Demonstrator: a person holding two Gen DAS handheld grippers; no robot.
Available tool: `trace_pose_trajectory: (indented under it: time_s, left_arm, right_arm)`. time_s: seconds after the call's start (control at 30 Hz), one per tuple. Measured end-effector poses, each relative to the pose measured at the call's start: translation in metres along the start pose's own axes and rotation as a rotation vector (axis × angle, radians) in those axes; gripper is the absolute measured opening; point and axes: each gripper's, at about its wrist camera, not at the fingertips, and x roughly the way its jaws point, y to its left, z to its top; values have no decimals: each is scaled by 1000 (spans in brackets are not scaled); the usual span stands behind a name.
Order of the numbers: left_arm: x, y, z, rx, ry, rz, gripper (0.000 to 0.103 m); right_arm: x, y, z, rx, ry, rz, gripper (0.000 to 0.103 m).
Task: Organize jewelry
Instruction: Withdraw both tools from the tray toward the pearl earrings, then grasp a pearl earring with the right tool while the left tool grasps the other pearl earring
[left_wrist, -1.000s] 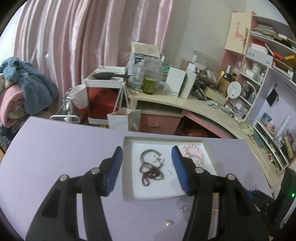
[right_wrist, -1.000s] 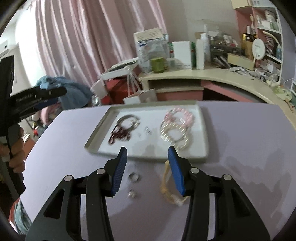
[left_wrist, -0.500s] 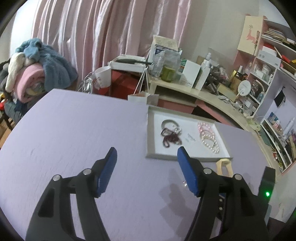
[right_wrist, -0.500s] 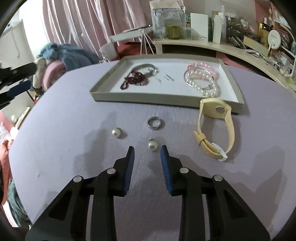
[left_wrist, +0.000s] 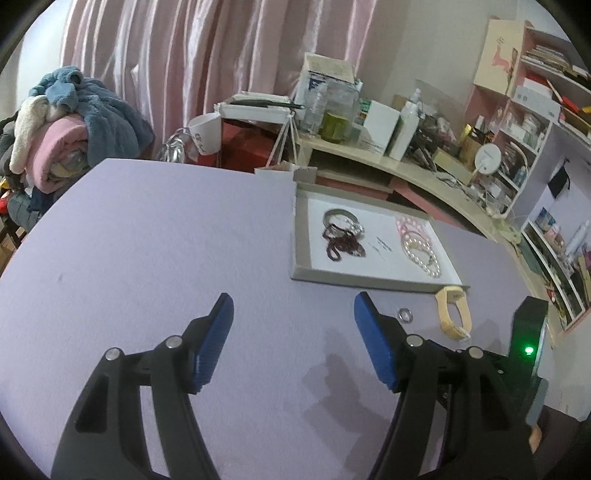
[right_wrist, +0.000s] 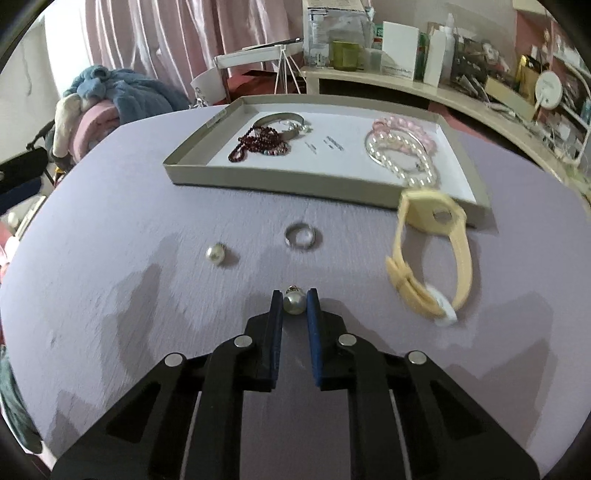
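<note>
My right gripper (right_wrist: 294, 296) rests low on the purple table (right_wrist: 110, 229), shut on a pearl earring (right_wrist: 294, 302) held between its blue pads. A second pearl earring (right_wrist: 215, 254) and a silver ring (right_wrist: 300, 236) lie loose just beyond it. A yellow watch strap (right_wrist: 463, 258) leans against the grey tray (right_wrist: 280, 182). Inside the tray lie a dark red bead string (right_wrist: 258, 144), a silver bangle (right_wrist: 280, 118), a pearl bracelet (right_wrist: 402, 155) and a pink bracelet (right_wrist: 399, 125). My left gripper (left_wrist: 293, 301) hangs open over bare table, left of and nearer than the tray (left_wrist: 301, 236), holding nothing.
A black device with a green light (left_wrist: 528, 332) stands at the right edge of the left wrist view. Beyond the table stand a cluttered curved desk (left_wrist: 406, 173), shelves (left_wrist: 532, 122), a pink curtain and a pile of blankets (left_wrist: 74, 122).
The right gripper came down to the table and its jaws closed around the nearer pearl earring. The left gripper drew back from over the tray, sank, and its jaws widened a little.
</note>
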Motion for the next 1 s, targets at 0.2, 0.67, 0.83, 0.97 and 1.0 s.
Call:
trace_pose_trajectory:
  time_s: [0.2, 0.67, 0.83, 0.97, 1.0]
  left_arm:
    - [32, -25, -13, 34, 79, -52, 72]
    - [111, -88, -41, 127, 201, -46, 51]
    - [113, -93, -43, 156, 187, -17, 14]
    - [107, -86, -48, 133, 179, -38, 13]
    - [105, -84, -48, 128, 182, -43, 13]
  right_arm:
    - [-30, -17, -17, 61, -24, 29, 14]
    - [-60, -55, -20, 183, -64, -21, 14]
    - [-60, -57, -18, 194, -66, -15, 14]
    - [-63, -53, -14, 186, -79, 1, 14]
    - [-64, -52, -13, 183, -84, 5, 14]
